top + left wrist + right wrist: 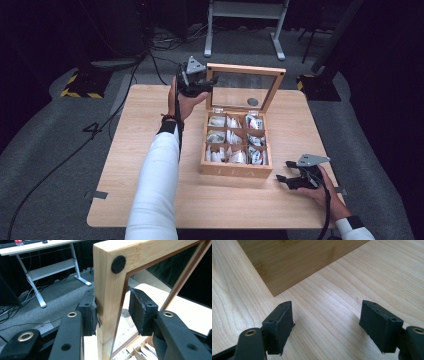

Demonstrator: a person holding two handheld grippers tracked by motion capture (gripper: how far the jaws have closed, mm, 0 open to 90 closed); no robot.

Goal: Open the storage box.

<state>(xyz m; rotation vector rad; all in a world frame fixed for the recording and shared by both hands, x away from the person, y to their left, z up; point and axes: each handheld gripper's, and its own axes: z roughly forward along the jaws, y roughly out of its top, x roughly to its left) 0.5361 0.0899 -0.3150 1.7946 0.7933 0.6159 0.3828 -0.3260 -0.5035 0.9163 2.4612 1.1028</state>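
On the wooden table (150,150) stood a tea box (236,170) (sachets in its compartments), its glass-paned lid (110,302) upright. At the lid's left edge the left claw (112,311) was closed on the frame. Near the box's front right corner, the right claw (327,322) gaped empty.

Tea box (236,171) at the middle of the desk (140,190), lid (244,90) raised behind it, packets (235,137) in its compartments, left gripper (199,85) at lid's left edge, right gripper (292,179) right of box
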